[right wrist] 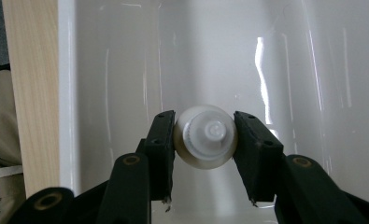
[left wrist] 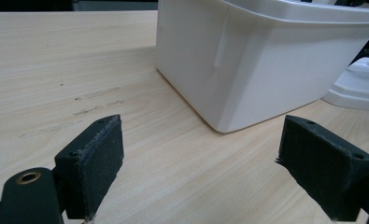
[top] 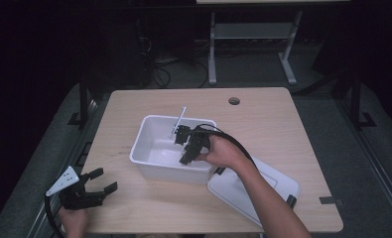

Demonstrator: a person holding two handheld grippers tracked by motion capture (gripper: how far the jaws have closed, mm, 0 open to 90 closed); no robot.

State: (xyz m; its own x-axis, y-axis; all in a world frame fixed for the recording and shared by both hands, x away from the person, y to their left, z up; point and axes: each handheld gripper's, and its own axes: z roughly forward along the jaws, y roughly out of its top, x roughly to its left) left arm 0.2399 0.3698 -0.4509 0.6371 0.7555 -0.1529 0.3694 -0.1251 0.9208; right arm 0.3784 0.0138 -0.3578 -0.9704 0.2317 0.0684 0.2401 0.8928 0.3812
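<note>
Inside the white tub (right wrist: 117, 56), the right claw (right wrist: 205, 137) clamps a capped white bottle (right wrist: 206, 136); the left claw (left wrist: 201, 163) gapes empty.

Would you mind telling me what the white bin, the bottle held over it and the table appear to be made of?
The white bin looks like glossy moulded plastic: light streaks show on its smooth inner walls. The bottle in the right gripper seems translucent plastic, with a ribbed white screw cap. The table shows pale wood grain with a matt finish, possibly laminate.
</note>
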